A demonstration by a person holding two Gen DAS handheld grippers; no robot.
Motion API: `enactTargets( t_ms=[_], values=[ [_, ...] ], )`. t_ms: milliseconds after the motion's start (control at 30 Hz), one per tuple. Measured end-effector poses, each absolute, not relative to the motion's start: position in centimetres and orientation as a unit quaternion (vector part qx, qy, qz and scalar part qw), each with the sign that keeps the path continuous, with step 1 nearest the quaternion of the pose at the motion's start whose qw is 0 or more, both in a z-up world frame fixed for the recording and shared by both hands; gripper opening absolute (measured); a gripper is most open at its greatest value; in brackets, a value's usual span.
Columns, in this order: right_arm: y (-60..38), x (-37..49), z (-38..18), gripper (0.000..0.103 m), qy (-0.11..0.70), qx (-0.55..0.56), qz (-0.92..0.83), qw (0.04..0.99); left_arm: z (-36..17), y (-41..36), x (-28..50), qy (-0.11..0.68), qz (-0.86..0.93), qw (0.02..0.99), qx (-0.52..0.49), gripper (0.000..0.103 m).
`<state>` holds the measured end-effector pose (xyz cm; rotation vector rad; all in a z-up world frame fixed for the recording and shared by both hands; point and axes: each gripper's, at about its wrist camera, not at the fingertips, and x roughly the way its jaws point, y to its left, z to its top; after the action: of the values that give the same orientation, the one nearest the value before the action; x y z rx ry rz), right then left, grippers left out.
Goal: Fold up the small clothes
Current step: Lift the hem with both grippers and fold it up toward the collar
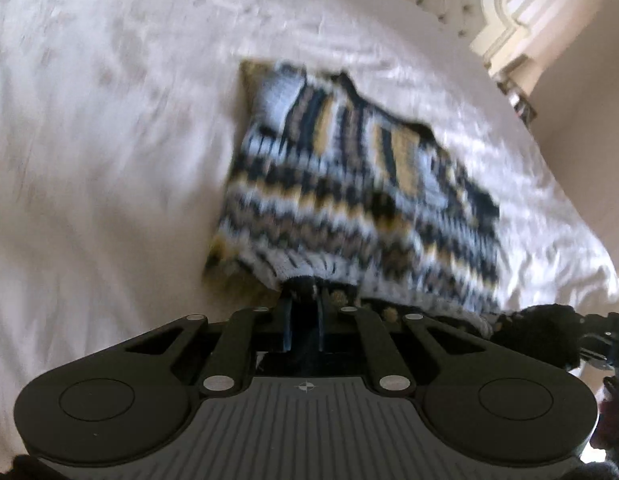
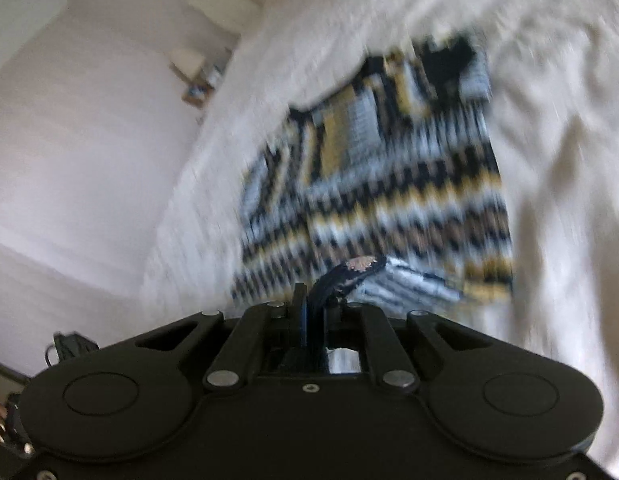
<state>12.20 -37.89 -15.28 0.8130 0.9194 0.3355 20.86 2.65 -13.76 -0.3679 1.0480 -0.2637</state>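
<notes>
My left gripper (image 1: 305, 294) and right gripper (image 2: 315, 300) both pinch the near hem of the sweater (image 1: 349, 176) on the bed (image 1: 109, 140).

No writing, label, brand or number can be read; the only sign is a small crosshair mark (image 1: 305, 387) on the ribbed grey housing (image 1: 309, 432) behind the left gripper's fingers.

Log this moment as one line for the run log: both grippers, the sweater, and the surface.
left gripper: jaws shut on sweater hem | right gripper: jaws shut on sweater hem | sweater: patterned knit, sleeves folded in | bed sheet: white
</notes>
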Motion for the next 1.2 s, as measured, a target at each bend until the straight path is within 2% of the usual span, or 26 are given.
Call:
enactTargets(
  t_ms=[300,500,600,667,700,733,767,833,900,967,1200],
  values=[
    [-42.0,23.3,-15.3,0.016,0.380,0.402,0.147,0.820,-11.1,-0.2,32.0,0.439,-0.122,0.876,-0.155,0.011],
    [-43.3,29.6,-17.4,0.016,0.387,0.403,0.109,0.822,-12.8,-2.8,39.0,0.459,-0.128,0.869,-0.129,0.011],
    [-43.4,32.2,-18.9,0.022,0.404,0.403,0.088,0.817,-14.2,-3.0,41.6,0.488,-0.123,0.855,-0.128,0.013],
    [-43.3,33.7,-19.8,0.036,0.418,0.394,0.069,0.815,-15.0,-2.5,42.7,0.493,-0.122,0.850,-0.141,0.018],
    [-43.4,34.0,-20.0,0.055,0.419,0.394,0.066,0.815,-15.1,-2.2,43.2,0.494,-0.123,0.848,-0.151,0.019],
    [-43.5,34.3,-20.2,0.070,0.414,0.394,0.059,0.819,-15.3,-1.8,43.8,0.495,-0.126,0.844,-0.163,0.026],
    [-43.8,34.4,-20.2,0.074,0.405,0.398,0.055,0.821,-15.2,-1.6,44.3,0.494,-0.128,0.843,-0.171,0.035],
    [-44.1,34.6,-20.3,0.075,0.390,0.412,0.048,0.822,-15.0,-1.1,45.1,0.484,-0.133,0.846,-0.176,0.044],
    [-44.4,34.8,-20.2,0.075,0.388,0.412,0.036,0.824,-14.5,-0.5,46.1,0.468,-0.140,0.854,-0.178,0.049],
    [-44.6,34.9,-20.1,0.075,0.380,0.412,0.030,0.827,-14.1,0.0,47.2,0.463,-0.134,0.858,-0.175,0.061],
    [-45.0,35.1,-19.2,0.077,0.369,0.391,0.004,0.843,-14.4,1.5,47.7,0.489,-0.147,0.849,-0.133,0.066]
  ],
)
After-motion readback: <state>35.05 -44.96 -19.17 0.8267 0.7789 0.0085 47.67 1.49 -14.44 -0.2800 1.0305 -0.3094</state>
